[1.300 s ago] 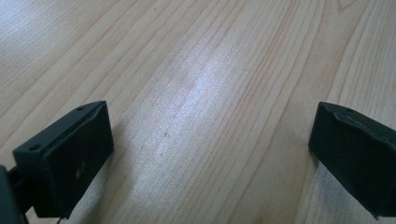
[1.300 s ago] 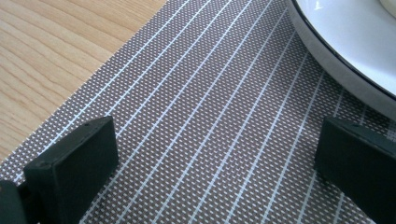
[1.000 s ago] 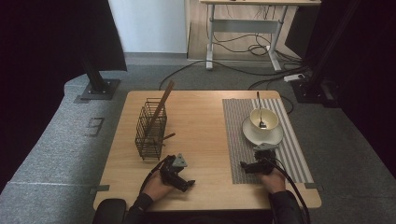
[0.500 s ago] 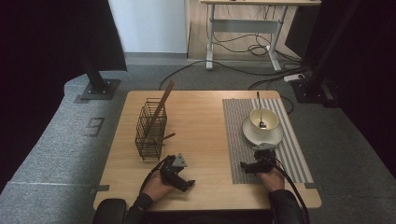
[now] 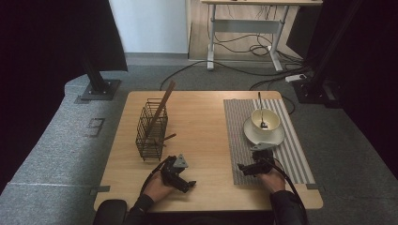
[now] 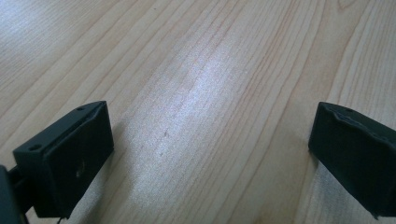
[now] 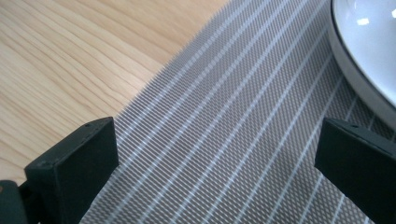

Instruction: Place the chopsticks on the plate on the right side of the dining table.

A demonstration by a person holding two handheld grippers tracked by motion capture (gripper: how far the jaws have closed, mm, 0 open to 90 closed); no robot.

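Both tools idle at the near edge of the bench (image 5: 202, 117), nothing gripped. Left tool (image 5: 182, 180): jaws spread wide over bare wood. Right tool (image 5: 248, 167): jaws wide too, resting on the striped mat (image 5: 291, 150), just in front of the saucer (image 5: 264, 136). Cup (image 5: 265, 119) sits on that saucer, spoon (image 5: 261, 110) standing in it. Wire basket (image 5: 151, 131) is well left of the saucer, with a wooden stick (image 5: 162, 108) leaning in it. Likely next: right tool goes for the spoon. Approach from above, close on the handle above the cup rim, lift straight so the cup doesn't tip.
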